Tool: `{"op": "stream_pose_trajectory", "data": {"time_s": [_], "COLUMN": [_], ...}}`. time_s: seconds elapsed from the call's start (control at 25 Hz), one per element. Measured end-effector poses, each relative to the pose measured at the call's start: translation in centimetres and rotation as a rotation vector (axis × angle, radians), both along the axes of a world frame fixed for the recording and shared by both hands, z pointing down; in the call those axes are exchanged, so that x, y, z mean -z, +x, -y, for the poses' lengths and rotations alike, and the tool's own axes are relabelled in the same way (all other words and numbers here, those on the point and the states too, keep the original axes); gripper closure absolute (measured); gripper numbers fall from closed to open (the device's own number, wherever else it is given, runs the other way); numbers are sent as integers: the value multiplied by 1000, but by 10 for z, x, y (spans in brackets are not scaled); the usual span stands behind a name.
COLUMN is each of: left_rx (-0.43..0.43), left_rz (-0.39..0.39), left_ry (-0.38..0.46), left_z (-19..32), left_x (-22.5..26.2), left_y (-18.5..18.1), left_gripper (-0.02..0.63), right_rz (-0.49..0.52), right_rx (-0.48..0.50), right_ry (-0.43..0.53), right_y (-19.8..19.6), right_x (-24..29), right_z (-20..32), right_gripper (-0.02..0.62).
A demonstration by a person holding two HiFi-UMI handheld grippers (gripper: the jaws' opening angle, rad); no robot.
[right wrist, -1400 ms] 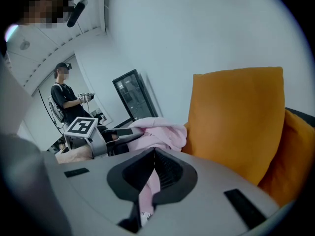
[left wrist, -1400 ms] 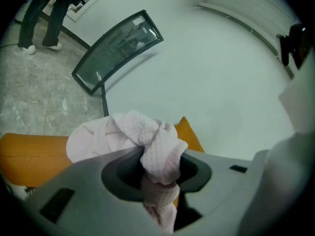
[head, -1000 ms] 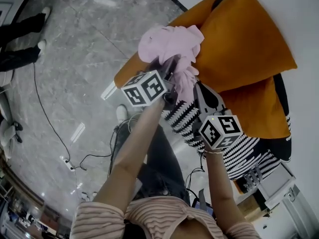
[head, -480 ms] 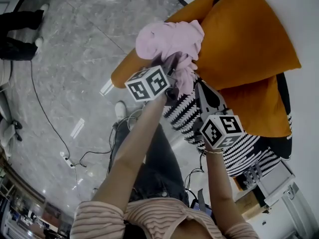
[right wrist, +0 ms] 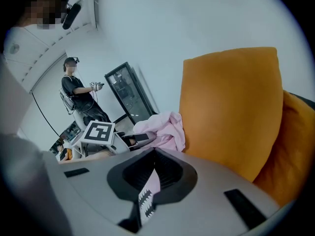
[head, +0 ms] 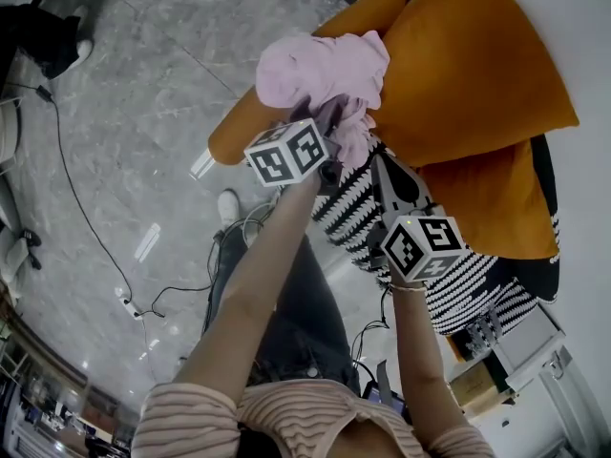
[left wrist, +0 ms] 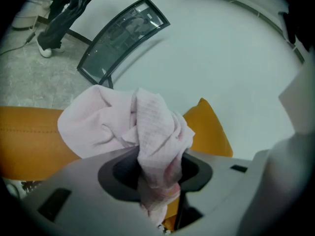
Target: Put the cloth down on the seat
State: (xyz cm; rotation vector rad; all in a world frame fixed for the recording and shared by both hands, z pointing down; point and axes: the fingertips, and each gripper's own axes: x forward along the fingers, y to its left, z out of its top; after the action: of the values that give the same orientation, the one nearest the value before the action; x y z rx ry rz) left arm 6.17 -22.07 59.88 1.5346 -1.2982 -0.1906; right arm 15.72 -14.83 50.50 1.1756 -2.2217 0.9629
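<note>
1 cloth (head: 320, 70): pale pink, bunched up and held in the air. In the head view it hangs over the orange roll (head: 243, 132) and brushes the front edge of the big orange cushion (head: 468, 74). Whether it actually touches either, I can't tell.
Left gripper (head: 329, 127): there's the grip! The left gripper view shows both jaws clamped on a twisted fold of the cloth (left wrist: 123, 127). The bulk billows out past the tips, and a short tail hangs back toward the camera.
Left marker cube (head: 286, 153): sits just beneath the bundle, at the end of the person's outstretched forearm.
Seat (head: 458, 289): black-and-white zigzag stripes, bare where it shows and well below the cloth.
Right gripper (head: 382, 170): hovers over the striped seat, just beside the left one. Its jaws are drawn together at the tips with nothing between them, and a sliver of stripes shows through the slit.
Right gripper view: the cloth (right wrist: 165, 129) shows beside the cushion (right wrist: 231, 112).
2nd orange cushion (head: 496, 208): tucked under the big one, lying on the seat.
Floor (head: 124, 113): grey marble, with a black cable (head: 86, 218) trailing across it.
Background: 1 person (right wrist: 78, 95) stands by a glass-fronted cabinet (right wrist: 130, 95).
</note>
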Motion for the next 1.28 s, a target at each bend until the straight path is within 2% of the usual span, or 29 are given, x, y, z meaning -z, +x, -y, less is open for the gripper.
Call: {"op": "stream_pose_trajectory", "data": {"time_s": [0.32,0.48,0.88,1.28], "left_rx": [-67,-89,-138,-174], "left_rz": [97,121,133,122], "left_ry": [-11,-36,-83,-62], "left_z": [-2,-10,-31,-51], "left_x": [-5,-6,-5,11], "left_y": [11,21,26,22], "left_gripper": [437,425,351,334], "right_rz": [-7,-8,-10,-10], "right_rx": [-17,-29,-65,-72], "right_ry": [1,6,19,48], "right_y": [9,18,23,15], "right_x": [2,7,16,25], "right_z": [-2,-8,-22,-34], "right_gripper": [588,588,588,588]}}
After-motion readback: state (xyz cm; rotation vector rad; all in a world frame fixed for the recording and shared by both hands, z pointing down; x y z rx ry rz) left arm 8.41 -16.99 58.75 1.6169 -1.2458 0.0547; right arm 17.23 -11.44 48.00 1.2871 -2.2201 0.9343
